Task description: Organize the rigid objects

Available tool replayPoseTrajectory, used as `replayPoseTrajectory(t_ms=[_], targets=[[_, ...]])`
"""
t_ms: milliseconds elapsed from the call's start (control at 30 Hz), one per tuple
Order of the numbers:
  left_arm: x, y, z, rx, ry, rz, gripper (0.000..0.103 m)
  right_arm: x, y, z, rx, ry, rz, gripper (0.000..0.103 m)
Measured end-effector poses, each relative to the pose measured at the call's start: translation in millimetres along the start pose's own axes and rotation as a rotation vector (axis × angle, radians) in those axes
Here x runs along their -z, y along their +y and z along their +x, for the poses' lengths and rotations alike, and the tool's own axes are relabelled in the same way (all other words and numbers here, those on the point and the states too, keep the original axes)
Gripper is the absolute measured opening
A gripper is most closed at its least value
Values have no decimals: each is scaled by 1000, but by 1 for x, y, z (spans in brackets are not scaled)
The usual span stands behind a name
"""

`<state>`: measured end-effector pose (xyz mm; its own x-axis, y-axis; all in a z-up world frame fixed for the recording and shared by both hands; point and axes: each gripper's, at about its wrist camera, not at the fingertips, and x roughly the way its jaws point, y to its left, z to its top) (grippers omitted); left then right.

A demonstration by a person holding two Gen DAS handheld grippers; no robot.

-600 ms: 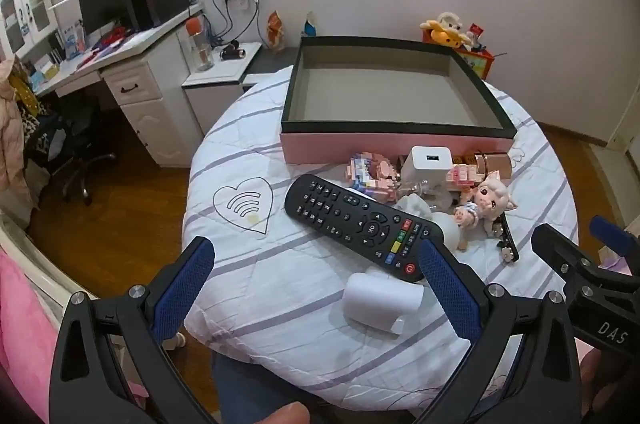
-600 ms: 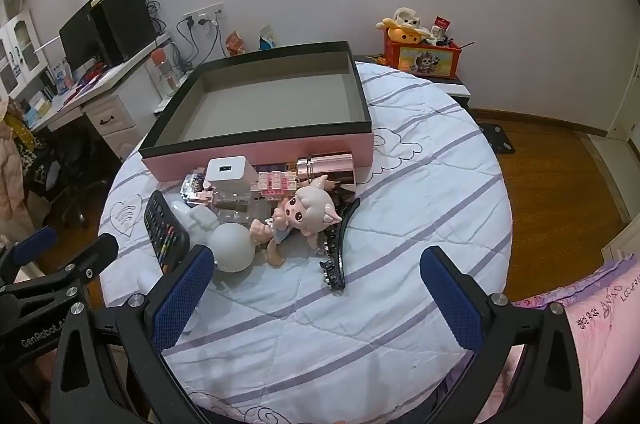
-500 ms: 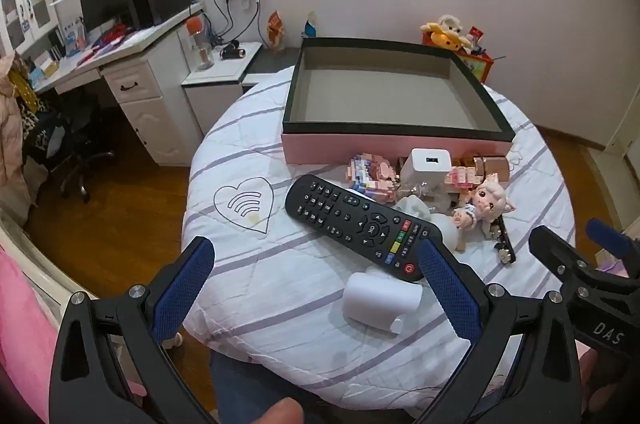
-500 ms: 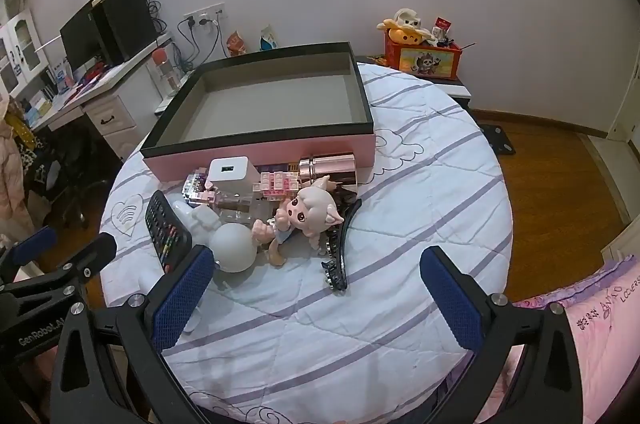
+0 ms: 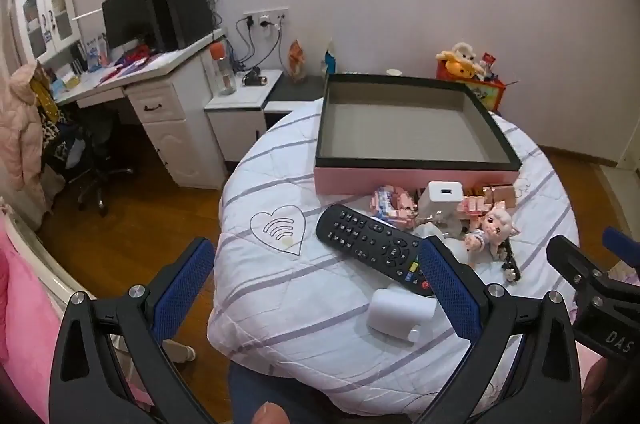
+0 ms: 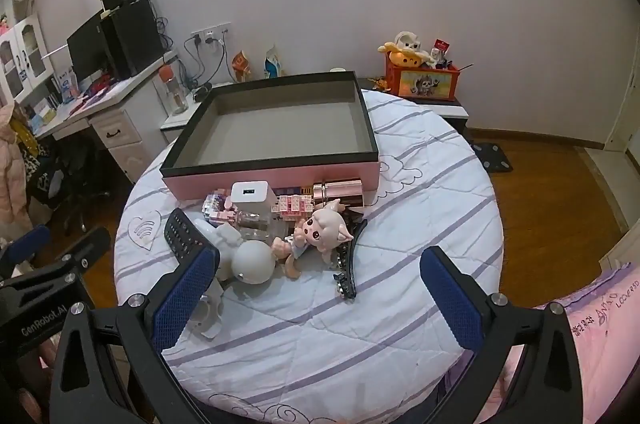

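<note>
Both tools hang above the near edge of a round worktop [image 6: 420, 224] covered with a white cloth striped in purple. The left tool [image 5: 316, 284] has its blue-padded fingers spread wide with nothing between them, and the right tool [image 6: 320, 288] stands equally wide and empty; each points down at a slant toward the things on the cloth. At the far side of the worktop sits a large shallow box [image 6: 276, 172] with pink outer walls, a black rim and a grey inside, holding nothing. Just in front of its near wall lies a cluster of small things: a white charger cube [image 6: 252, 196], pink building-block pieces [image 6: 294, 206], a rose-gold tube [image 6: 340, 190] lying on its side against the box wall, and a clear bottle [image 6: 254, 224] among them. Nearer the tools, a small doll with pale hair [image 6: 318, 234] lies on its side, touching a black hair clip [image 6: 350, 266] that runs toward the near edge. A white ball-shaped thing [image 6: 254, 262] rests just beside the doll. A black remote control [image 5: 374, 248] lies aslant to the left of the cluster, and a white cylinder-like thing [image 5: 400, 312] lies just in front of the remote. To the left of the remote, a heart outline [image 5: 280, 230] is stitched on the cloth.
</note>
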<state>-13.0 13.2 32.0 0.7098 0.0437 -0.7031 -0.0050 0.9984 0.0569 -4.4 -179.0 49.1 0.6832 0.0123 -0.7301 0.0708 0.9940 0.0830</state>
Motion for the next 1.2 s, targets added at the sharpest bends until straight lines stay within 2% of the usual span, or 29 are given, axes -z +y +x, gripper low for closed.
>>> replayPoseTrajectory(t_ms=[133, 267, 433, 1200], targets=[[0, 9, -9, 11, -3, -24, 103, 1, 0, -4, 4, -11, 2, 103], [1, 7, -11, -9, -2, -7, 103, 2, 1, -11, 6, -22, 0, 103], [3, 7, -14, 3, -7, -9, 103, 3, 1, -13, 6, -25, -3, 103], [6, 13, -15, 14, 0, -34, 103, 5, 0, -17, 7, -29, -4, 103]])
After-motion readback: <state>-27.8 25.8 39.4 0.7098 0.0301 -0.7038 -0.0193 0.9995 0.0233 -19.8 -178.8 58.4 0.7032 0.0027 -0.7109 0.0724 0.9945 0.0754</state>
